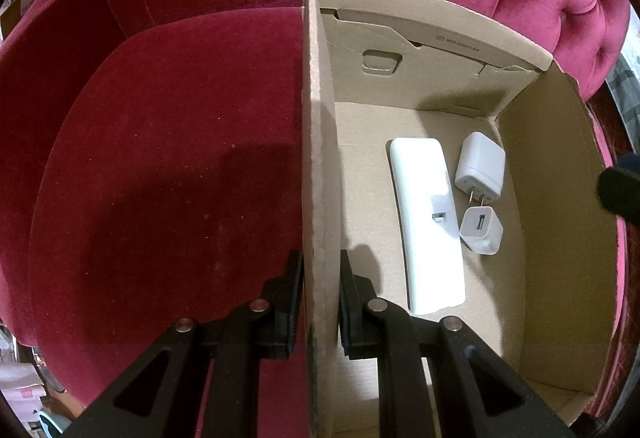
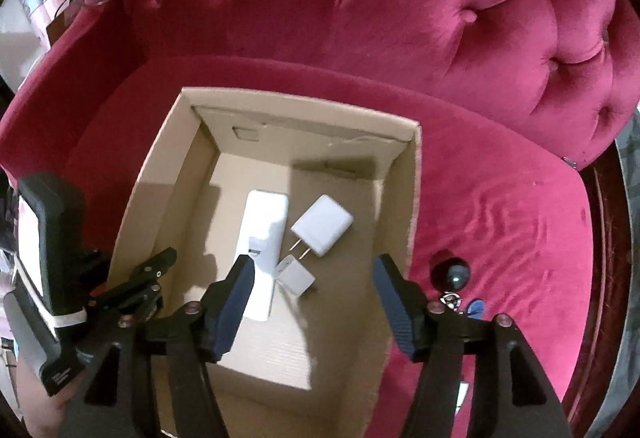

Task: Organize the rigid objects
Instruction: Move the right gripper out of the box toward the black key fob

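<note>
Black tongs [image 1: 316, 302], ribbed pads, silver rivets at every pivot; second pair [image 2: 314, 302] lower centre with dark blue ribbed pads, triangular cut-outs in the arms.

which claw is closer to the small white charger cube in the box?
Right. The right claw hangs open just above the small charger cube; the left claw is clamped on the box wall, off to the side.
</note>
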Demonstrator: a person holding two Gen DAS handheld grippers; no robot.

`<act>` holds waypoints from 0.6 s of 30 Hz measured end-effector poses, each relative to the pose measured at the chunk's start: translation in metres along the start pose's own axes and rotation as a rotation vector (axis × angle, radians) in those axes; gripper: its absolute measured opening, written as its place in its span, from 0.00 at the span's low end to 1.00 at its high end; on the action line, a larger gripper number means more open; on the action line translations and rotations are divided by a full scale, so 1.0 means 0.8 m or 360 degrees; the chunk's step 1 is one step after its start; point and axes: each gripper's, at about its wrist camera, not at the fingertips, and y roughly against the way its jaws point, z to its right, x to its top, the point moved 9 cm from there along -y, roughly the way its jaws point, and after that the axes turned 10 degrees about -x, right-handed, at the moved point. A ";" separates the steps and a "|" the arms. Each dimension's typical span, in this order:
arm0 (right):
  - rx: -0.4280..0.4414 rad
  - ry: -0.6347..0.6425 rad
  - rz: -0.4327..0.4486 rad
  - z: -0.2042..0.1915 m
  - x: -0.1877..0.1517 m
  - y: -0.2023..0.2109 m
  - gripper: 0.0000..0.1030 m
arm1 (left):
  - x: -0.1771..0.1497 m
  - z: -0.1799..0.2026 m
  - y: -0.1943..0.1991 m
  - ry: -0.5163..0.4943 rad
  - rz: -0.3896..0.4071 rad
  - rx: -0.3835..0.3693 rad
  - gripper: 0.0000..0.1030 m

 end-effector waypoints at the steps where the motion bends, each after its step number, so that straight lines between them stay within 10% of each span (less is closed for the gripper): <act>1: -0.0007 -0.0004 0.0003 0.004 0.001 0.002 0.70 | 0.000 0.000 0.000 -0.0001 0.0000 0.0000 0.16; 18: -0.0137 -0.0099 -0.0005 0.108 -0.005 0.003 0.96 | 0.000 0.002 -0.001 -0.0004 -0.0001 0.0005 0.16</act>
